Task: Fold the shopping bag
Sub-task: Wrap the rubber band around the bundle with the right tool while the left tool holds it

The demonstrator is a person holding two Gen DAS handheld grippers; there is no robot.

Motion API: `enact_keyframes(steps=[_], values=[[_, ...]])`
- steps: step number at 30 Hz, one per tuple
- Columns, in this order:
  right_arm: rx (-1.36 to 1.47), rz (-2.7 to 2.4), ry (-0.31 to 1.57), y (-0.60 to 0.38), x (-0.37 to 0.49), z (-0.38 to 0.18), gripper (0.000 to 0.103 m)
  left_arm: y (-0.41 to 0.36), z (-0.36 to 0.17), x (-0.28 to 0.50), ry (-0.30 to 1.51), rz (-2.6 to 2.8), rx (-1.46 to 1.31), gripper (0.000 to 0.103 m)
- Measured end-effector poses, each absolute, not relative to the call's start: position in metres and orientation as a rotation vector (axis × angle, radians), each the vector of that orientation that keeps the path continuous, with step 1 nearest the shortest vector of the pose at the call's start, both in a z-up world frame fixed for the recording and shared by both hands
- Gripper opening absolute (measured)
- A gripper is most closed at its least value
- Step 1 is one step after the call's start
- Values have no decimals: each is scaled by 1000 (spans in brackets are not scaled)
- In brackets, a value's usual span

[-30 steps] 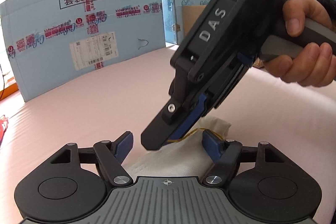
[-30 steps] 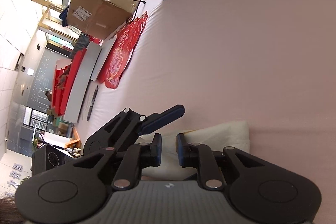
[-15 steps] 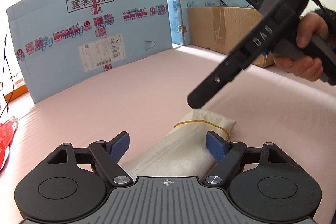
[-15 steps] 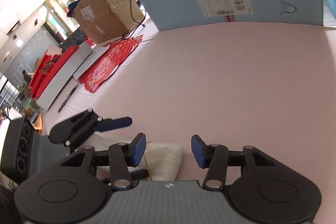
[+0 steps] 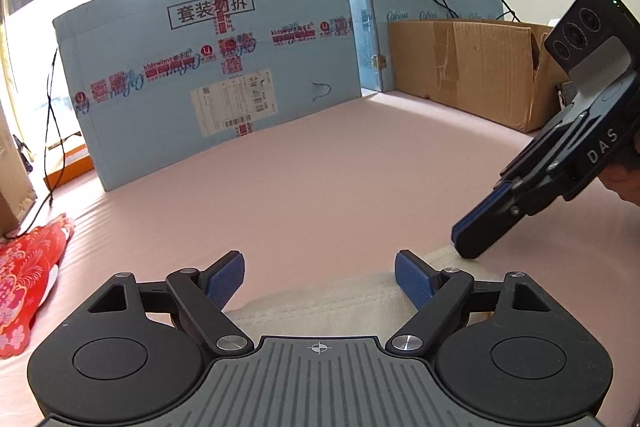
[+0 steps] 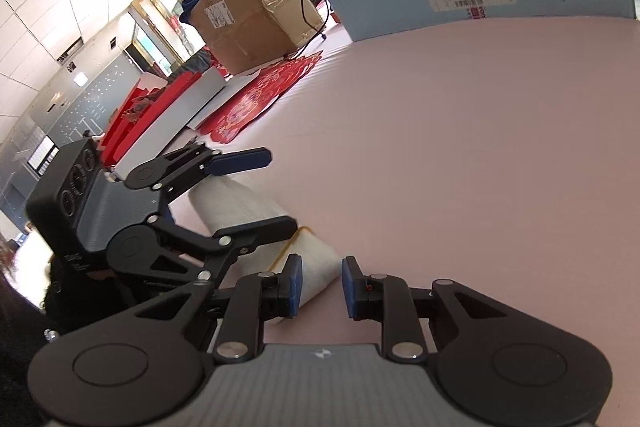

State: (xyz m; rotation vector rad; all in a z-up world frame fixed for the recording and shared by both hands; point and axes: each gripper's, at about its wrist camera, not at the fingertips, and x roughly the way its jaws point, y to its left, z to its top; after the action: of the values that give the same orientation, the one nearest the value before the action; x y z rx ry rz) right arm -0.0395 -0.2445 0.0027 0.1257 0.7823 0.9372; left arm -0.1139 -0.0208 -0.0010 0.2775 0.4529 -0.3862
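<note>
The left claw point(image 5: 319, 277) stands wide and is opening, the rolled bag point(image 5: 340, 303) lying between its pads untouched on the pink tabletop point(image 5: 320, 187). The right claw point(image 6: 319, 285) is closing, empty, just right of the bag's banded end.

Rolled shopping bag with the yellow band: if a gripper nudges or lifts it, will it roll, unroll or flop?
The rolled shopping bag looks soft, so probably light and saggy. Its rounded shape may roll sideways. The rubber band likely stops it unrolling.
</note>
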Motion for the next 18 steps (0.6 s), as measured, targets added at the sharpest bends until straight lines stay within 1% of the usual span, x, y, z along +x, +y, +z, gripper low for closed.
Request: enact_keyframes(steps=[4, 8, 12, 15, 18], values=[[56, 945, 774, -234, -38, 1, 27, -33, 5, -136, 414, -298, 319, 89], [80, 953, 773, -238, -39, -2, 26, -59, 8, -159, 394, -306, 349, 89], [101, 959, 779, -244, -45, -4, 24, -76, -2, -161, 457, -308, 391, 90], [84, 964, 770, -247, -53, -6, 24, -70, 1, -162, 472, -251, 352, 90], [70, 973, 761, -249, -57, -6, 24, -67, 0, -162, 492, -166, 375, 90]])
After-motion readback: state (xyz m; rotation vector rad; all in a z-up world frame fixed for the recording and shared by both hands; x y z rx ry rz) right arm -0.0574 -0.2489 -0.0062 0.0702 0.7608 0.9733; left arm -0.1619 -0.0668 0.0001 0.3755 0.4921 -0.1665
